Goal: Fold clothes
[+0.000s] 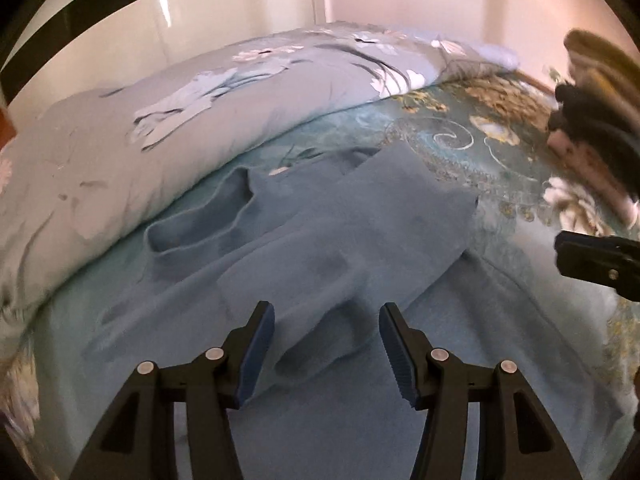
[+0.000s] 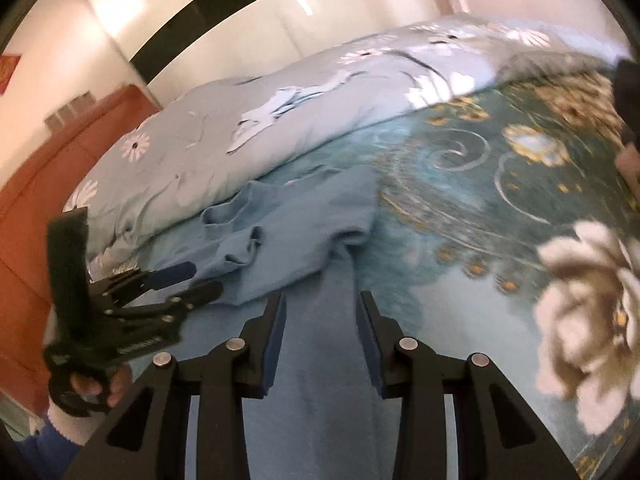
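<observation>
While both grippers hover with jaws spread and nothing between them, the blue sweater [image 1: 320, 232] lies partly folded on the floral bedspread [image 1: 460, 140], and no grasp is yet established.

Left gripper [image 1: 326, 344]: the fingers stand apart and empty. A raised ridge of sweater fabric sits directly between and just ahead of the pads [image 1: 258, 356]; the folded-over sleeve panel lies ahead and to the right of the fingertips. Risk: closing on the ridge probably catches more than one layer, which would drag the lower body panel along and undo the existing fold. The knit looks soft and loose, so a shallow pinch is likely to slip.

Ahead and to the left of these fingers, the rolled duvet [image 1: 140, 128] borders the sweater's collar end. Risk: a fold carried forward may push the collar against the duvet and bunch it.

Right gripper [image 2: 322, 340]: the fingers are likewise apart and empty. A narrow strip of sweater runs between them and forward; bare bedspread lies to the right of the right finger. Risk: closing too low could pinch bedspread with the garment.

The two tools are near each other; the left gripper appears just left of the right fingers. Risk: converging on the same edge may cause a collision. Both views are blurred, so exact edge positions are uncertain.
</observation>
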